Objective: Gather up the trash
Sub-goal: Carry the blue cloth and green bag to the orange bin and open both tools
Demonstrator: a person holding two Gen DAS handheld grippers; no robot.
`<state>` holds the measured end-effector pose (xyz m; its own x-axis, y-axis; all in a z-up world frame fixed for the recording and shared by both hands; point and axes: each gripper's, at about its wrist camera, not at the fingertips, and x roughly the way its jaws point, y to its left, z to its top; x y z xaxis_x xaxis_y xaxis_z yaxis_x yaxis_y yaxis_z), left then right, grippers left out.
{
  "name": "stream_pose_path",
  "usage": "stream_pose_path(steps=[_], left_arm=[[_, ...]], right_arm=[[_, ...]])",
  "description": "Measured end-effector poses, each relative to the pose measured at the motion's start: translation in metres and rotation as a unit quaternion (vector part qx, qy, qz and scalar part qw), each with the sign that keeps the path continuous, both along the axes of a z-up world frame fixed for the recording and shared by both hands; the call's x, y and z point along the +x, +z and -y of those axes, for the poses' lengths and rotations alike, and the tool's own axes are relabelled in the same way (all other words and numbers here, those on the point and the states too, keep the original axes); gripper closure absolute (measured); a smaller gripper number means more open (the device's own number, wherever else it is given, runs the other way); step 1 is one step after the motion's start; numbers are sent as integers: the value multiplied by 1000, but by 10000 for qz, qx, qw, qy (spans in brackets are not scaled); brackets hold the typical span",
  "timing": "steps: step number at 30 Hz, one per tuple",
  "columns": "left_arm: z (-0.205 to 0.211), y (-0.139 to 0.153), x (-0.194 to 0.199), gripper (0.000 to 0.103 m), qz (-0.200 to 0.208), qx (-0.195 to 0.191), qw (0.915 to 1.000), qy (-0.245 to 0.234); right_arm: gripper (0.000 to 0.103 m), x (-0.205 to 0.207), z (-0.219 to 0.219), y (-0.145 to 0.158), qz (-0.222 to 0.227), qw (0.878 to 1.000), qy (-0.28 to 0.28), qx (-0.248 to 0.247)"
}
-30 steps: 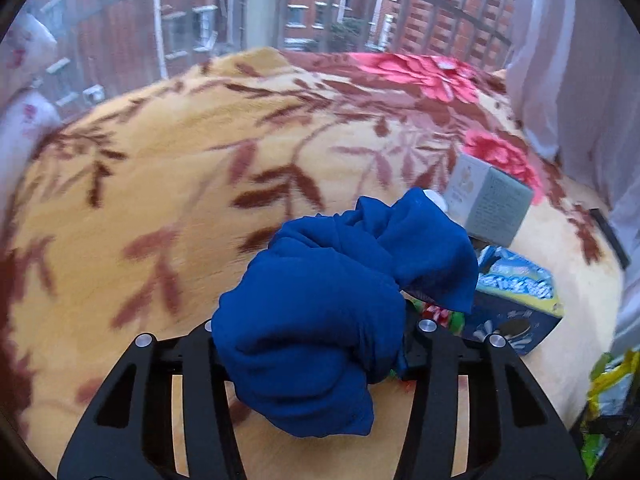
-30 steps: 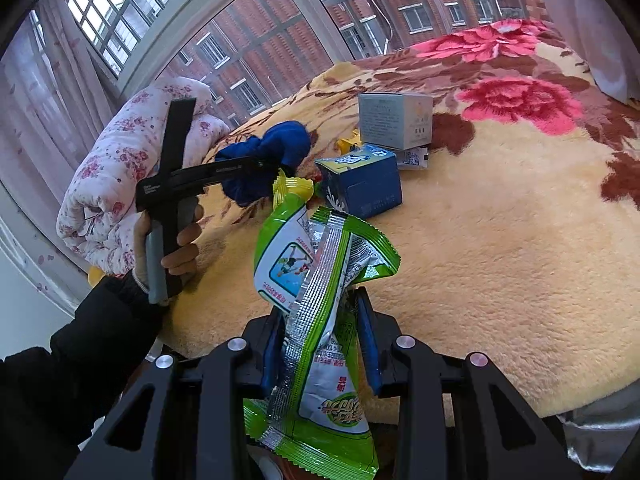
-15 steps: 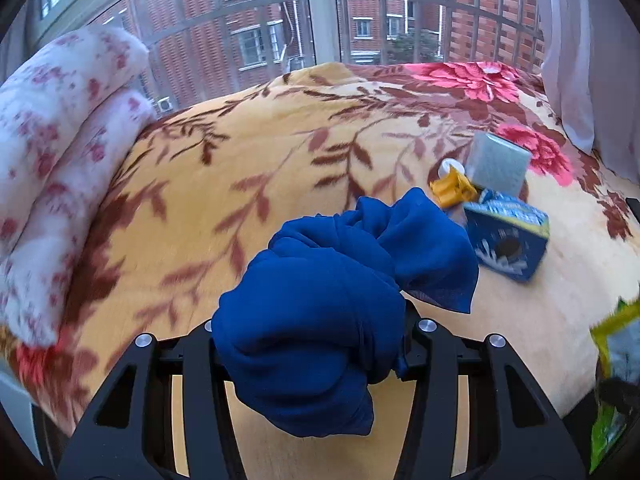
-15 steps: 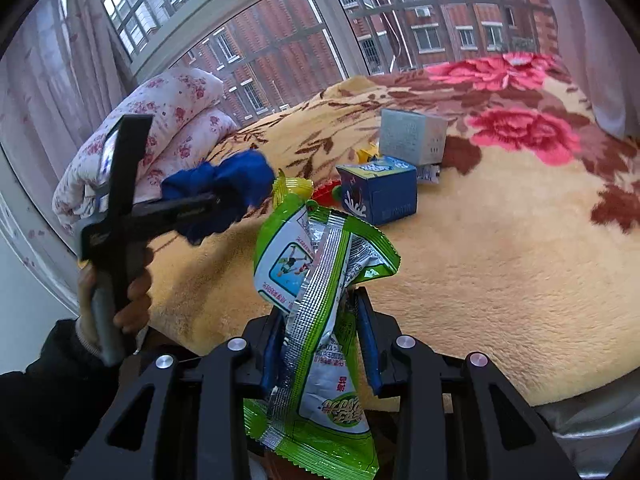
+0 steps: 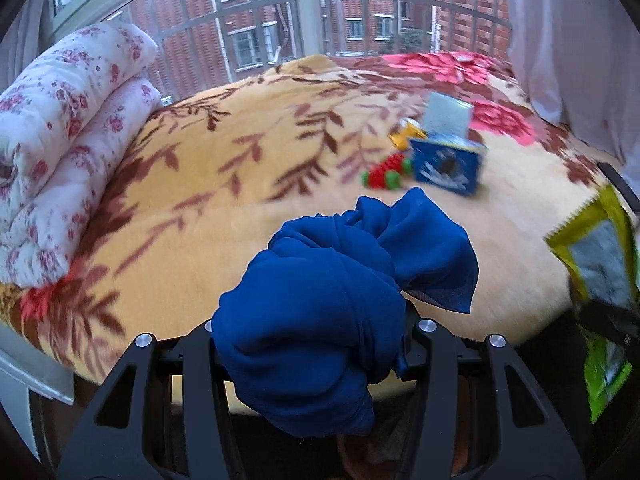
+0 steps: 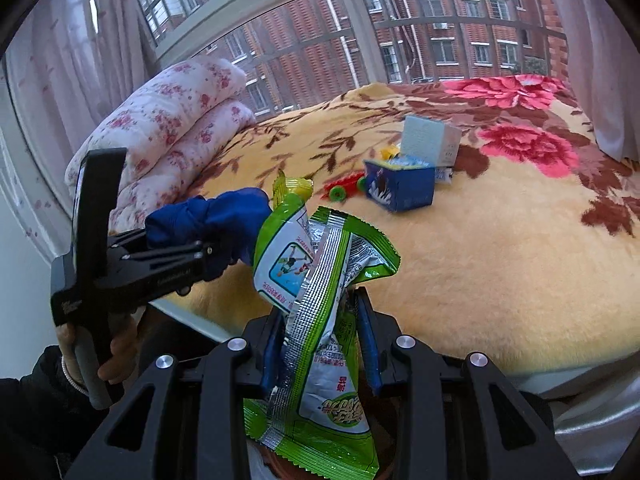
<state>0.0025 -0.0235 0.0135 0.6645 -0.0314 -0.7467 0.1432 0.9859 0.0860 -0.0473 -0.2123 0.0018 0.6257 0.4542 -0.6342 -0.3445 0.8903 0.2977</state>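
My left gripper [image 5: 308, 344] is shut on a crumpled blue cloth [image 5: 320, 304], held off the near edge of the bed; it also shows in the right wrist view [image 6: 208, 256] with the cloth [image 6: 208, 216]. My right gripper [image 6: 320, 332] is shut on a green and silver snack wrapper [image 6: 320, 280], which also shows at the right of the left wrist view [image 5: 600, 264]. On the bed lie a blue box [image 6: 400, 188], a grey-white box [image 6: 428, 140], a red and green toy piece [image 6: 344, 188] and a small yellow item [image 6: 390, 154].
The bed has a yellow floral blanket [image 6: 500, 248]. A folded white floral quilt [image 6: 168, 128] lies at its left end by the window. White curtains [image 5: 580, 40] hang at the right. A brown round rim [image 6: 280, 452] shows below my right gripper.
Both grippers have pulled back from the bed toward its near edge, each still holding its item. The boxes now look farther away.
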Motion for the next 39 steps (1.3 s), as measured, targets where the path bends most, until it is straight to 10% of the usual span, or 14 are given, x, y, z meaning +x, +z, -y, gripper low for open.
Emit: stream_pose_path(steps=[15, 39], left_arm=[[8, -56, -100, 55, -478, 345, 9926, -1062], [34, -201, -54, 54, -2391, 400, 9641, -1083]], right_arm=[[70, -52, -1, -57, -904, 9944, 423, -335], [70, -18, -33, -180, -2334, 9647, 790, -931]])
